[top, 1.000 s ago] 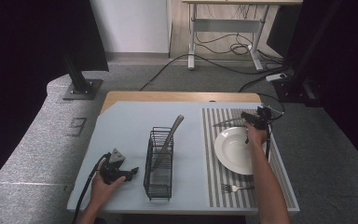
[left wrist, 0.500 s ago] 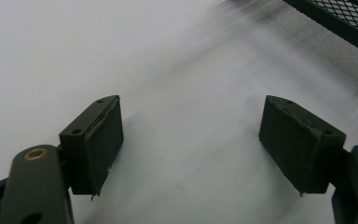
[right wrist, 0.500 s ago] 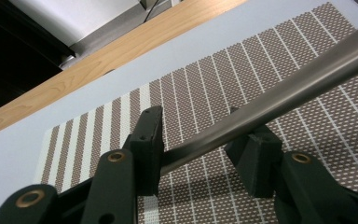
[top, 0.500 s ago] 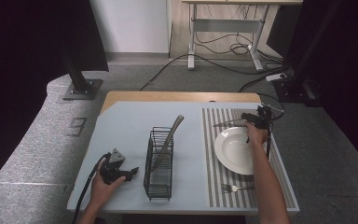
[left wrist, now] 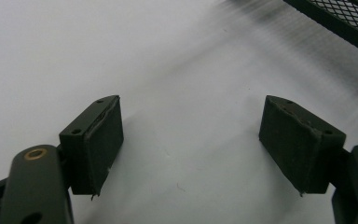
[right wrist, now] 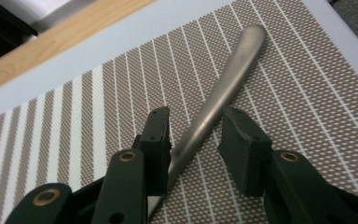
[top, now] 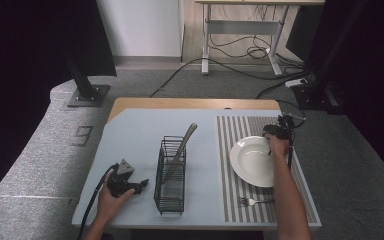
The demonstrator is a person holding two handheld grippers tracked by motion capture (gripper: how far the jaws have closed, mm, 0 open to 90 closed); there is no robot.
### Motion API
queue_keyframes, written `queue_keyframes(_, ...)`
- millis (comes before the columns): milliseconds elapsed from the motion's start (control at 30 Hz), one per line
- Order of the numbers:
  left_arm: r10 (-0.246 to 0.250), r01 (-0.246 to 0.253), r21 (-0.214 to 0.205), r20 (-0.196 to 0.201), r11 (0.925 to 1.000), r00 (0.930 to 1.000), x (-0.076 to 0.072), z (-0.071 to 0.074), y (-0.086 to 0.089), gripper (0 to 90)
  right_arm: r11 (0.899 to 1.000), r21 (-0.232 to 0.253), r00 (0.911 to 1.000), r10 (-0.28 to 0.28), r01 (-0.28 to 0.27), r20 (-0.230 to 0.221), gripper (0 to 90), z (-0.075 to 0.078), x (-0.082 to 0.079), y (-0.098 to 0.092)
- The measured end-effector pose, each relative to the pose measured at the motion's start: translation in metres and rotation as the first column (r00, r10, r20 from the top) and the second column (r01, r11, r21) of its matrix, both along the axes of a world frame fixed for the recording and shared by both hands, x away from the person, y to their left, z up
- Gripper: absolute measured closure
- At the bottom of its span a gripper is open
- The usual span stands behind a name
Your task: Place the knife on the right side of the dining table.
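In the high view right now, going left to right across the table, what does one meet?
Left gripper in the person's left hand → black wire basket holding a metal utensil → striped brown placemat → round white plate → right gripper at the plate's far edge.

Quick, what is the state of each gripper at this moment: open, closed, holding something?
Left gripper: open, nothing between its jaws.
Right gripper: jaws have just been closing around a metal utensil handle on the striped placemat; not yet gripped.
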State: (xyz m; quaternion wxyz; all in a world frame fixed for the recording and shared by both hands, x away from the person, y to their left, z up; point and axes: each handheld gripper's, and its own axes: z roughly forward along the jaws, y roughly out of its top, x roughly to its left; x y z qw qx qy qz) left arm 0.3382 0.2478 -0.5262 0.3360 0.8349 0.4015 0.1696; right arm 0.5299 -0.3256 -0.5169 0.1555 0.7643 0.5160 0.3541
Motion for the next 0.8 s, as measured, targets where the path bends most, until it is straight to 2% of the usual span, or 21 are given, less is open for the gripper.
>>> queue_keyframes(100,0.000,0.000,0.000,0.000,1.0000,1.0000,0.000,0.000,0.000,21.0,1.000,0.012,1.0000,-0.001,0.001,-0.008,61.2,0.001,-0.001,-0.002)
queue_keyframes(167,0.000,0.000,0.000,0.000,1.0000,1.0000,0.000,0.000,0.000,21.0,1.000,0.015,1.0000,-0.007,0.007,0.007,61.2,0.004,-0.003,-0.004)
queue_keyframes(267,0.000,0.000,0.000,0.000,1.0000,1.0000,0.000,0.000,0.000,21.0,1.000,-0.002,0.9989,0.005,-0.005,0.048,59.9,0.011,-0.005,-0.007)
queue_keyframes(367,0.000,0.000,0.000,0.000,1.0000,1.0000,0.000,0.000,0.000,20.9,0.998,-0.042,0.9939,0.042,-0.038,0.102,57.6,0.020,-0.006,-0.008)
queue_keyframes(433,0.000,0.000,0.000,0.000,1.0000,1.0000,0.000,0.000,0.000,20.9,0.996,-0.049,0.9910,0.074,-0.068,0.112,55.3,0.024,-0.005,-0.008)
queue_keyframes(533,0.000,0.000,0.000,0.000,1.0000,1.0000,0.000,0.000,0.000,20.9,0.987,-0.085,0.9831,0.144,-0.135,0.113,51.9,0.031,-0.001,-0.009)
queue_keyframes(600,0.000,0.000,-0.001,-0.001,1.0000,1.0000,0.000,0.000,0.000,20.9,0.976,-0.106,0.9720,0.204,-0.192,0.117,50.1,0.034,0.002,-0.010)
queue_keyframes(667,0.000,0.000,0.000,0.000,1.0000,1.0000,0.000,0.000,0.000,20.9,0.966,-0.123,0.9655,0.241,-0.229,0.098,48.6,0.036,0.007,-0.010)
queue_keyframes(700,0.000,0.000,0.000,0.000,1.0000,1.0000,0.000,0.000,0.000,20.9,0.957,-0.130,0.9585,0.272,-0.260,0.085,48.2,0.036,0.011,-0.010)
queue_keyframes(767,0.000,0.000,0.000,-0.001,1.0000,1.0000,0.000,0.000,0.000,20.9,0.947,-0.143,0.9505,0.301,-0.288,0.077,48.1,0.035,0.016,-0.011)
queue_keyframes(800,0.000,0.000,0.000,0.000,1.0000,1.0000,0.000,0.000,0.000,20.9,0.938,-0.157,0.9455,0.320,-0.308,0.059,48.1,0.033,0.020,-0.012)
